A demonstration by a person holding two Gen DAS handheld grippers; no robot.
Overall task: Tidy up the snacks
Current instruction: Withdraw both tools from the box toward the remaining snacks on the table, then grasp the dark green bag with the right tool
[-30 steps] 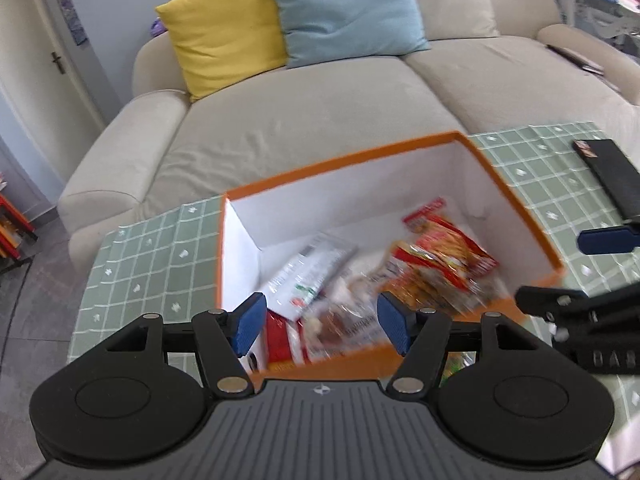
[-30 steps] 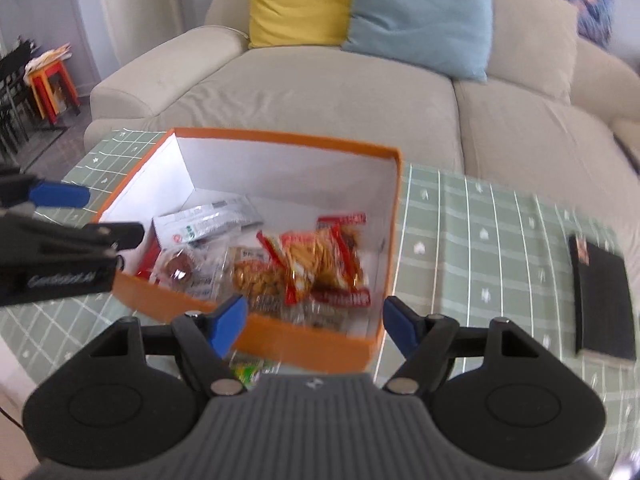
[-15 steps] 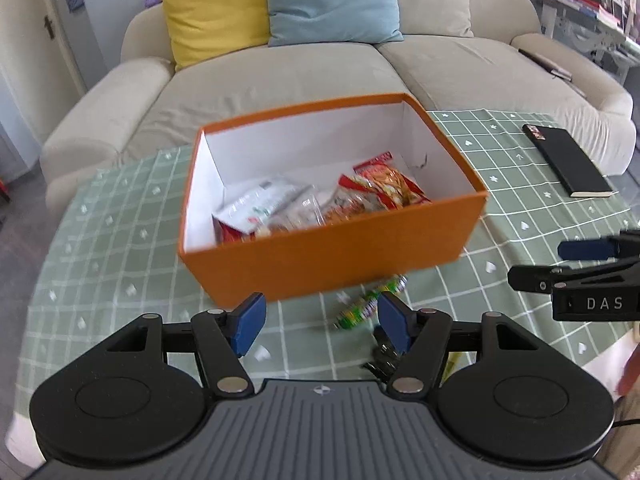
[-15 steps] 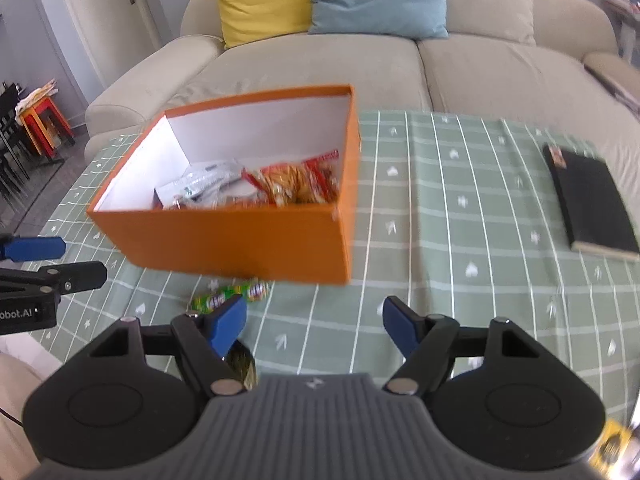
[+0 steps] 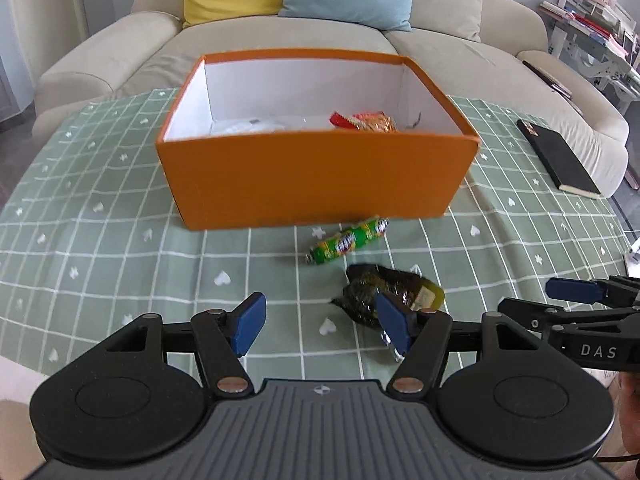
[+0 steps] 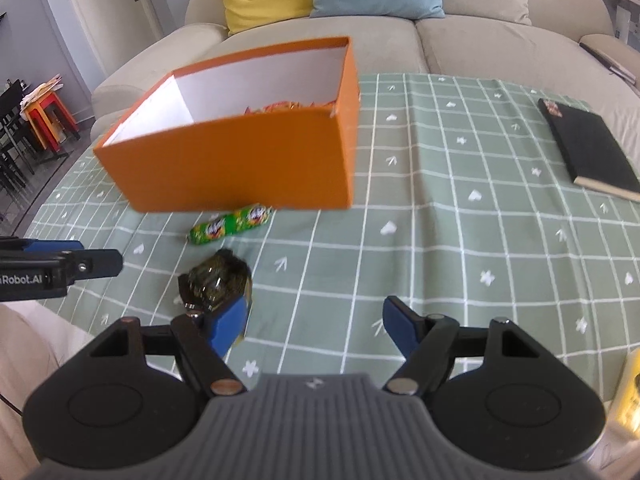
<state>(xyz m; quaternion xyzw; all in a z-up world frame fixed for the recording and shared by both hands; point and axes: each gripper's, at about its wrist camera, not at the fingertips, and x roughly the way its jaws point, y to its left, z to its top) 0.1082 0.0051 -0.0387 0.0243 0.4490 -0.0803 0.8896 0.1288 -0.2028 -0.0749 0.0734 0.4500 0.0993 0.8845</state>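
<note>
An orange box (image 5: 312, 176) with a white inside stands on the green checked tablecloth and holds several snack packets (image 5: 366, 121). In front of it lie a green candy roll (image 5: 347, 241) and a dark crinkled snack packet (image 5: 384, 290). Both also show in the right wrist view: the roll (image 6: 232, 224), the dark packet (image 6: 216, 280), the box (image 6: 240, 160). My left gripper (image 5: 322, 322) is open and empty, near the dark packet. My right gripper (image 6: 314, 320) is open and empty, with the dark packet by its left finger.
A black notebook (image 6: 588, 144) lies at the table's right side. A beige sofa (image 5: 304, 44) with a yellow and a blue cushion stands behind the table. A yellow object (image 6: 628, 400) sits at the right wrist view's lower right edge.
Both grippers have pulled back and down from over the box towards the table's near edge. The green roll and dark packet have come into view in front of the box.
</note>
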